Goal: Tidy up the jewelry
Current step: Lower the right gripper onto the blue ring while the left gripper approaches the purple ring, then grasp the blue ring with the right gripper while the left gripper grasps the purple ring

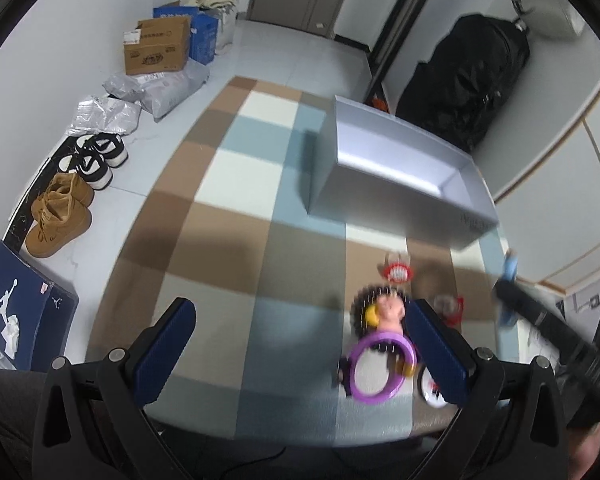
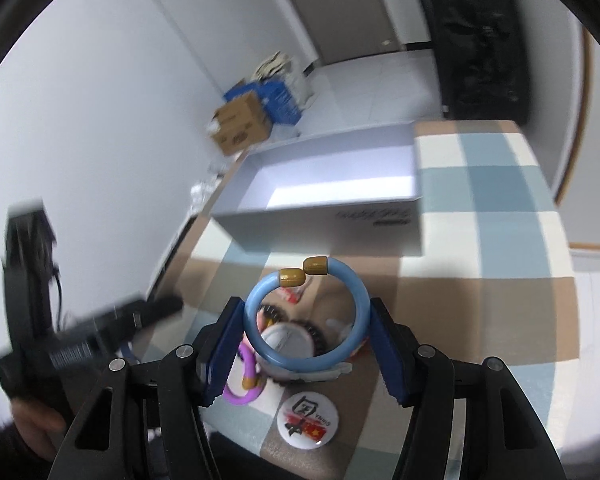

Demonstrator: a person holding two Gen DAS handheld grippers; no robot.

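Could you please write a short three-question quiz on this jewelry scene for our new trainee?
1. True or false: the right gripper is shut on the blue bangle.
2. Which colour are the bangle's end caps? A) brown B) green C) white
3. Fill in: the purple ring lies on the checked ____.

Key: 1 true; 2 A; 3 mat. The left gripper is open and holds nothing, and the open grey box stands beyond the bangle.
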